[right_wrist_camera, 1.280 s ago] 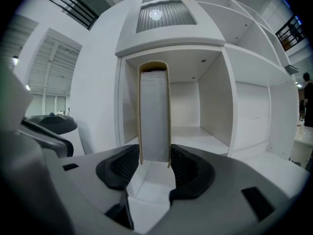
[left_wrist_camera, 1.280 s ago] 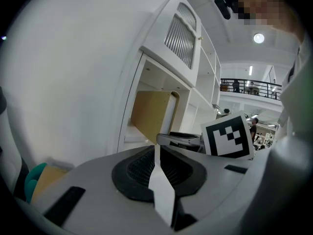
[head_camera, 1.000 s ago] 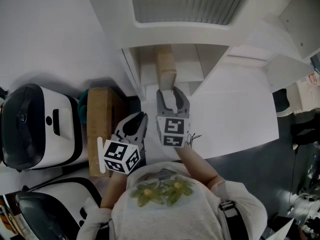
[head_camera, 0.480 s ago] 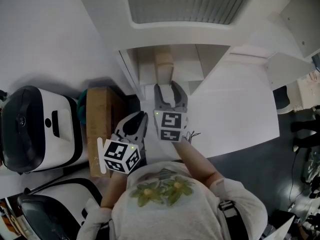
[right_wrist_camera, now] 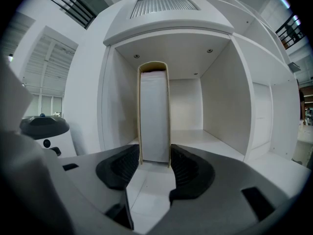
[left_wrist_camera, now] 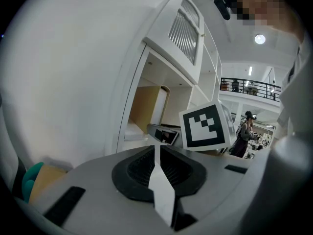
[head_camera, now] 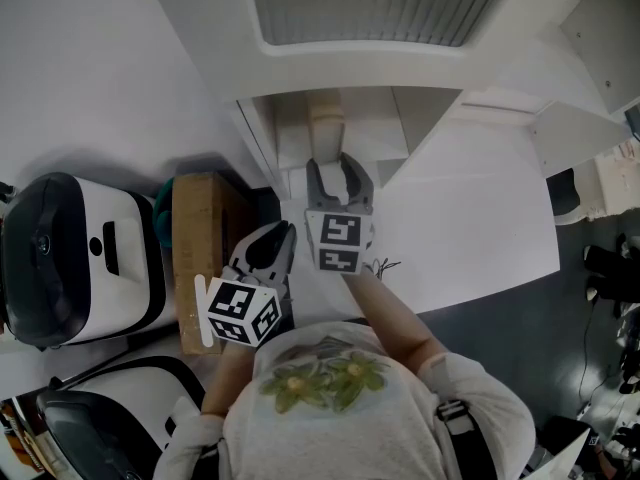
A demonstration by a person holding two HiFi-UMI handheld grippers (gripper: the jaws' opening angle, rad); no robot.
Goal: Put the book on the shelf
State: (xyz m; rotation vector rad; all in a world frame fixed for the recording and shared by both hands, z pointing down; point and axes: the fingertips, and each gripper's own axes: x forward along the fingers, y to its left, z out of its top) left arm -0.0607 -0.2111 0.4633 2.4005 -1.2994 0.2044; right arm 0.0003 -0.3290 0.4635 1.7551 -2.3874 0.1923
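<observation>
One book (right_wrist_camera: 154, 114) upright in shelf (right_wrist_camera: 217, 106), clamped by right hand-held gripper (right_wrist_camera: 154, 155)

The head view looks from above the person's head, steeply down. From a little way off it sees the top of the shelf (head_camera: 360, 63), the left gripper (head_camera: 280, 233), the right gripper (head_camera: 338, 168) and the person's shirt (head_camera: 330, 388).

The left gripper view sits low behind its own fingers (left_wrist_camera: 137, 168). It looks up at the shelf from the left side, a bit farther back.

The right gripper view looks along its fingers (right_wrist_camera: 117, 173) straight into the shelf, very near the book (right_wrist_camera: 154, 116).

All three views share the shelf and the book. The head view and the left gripper view both show the right gripper's marker cube (left_wrist_camera: 204, 126).
</observation>
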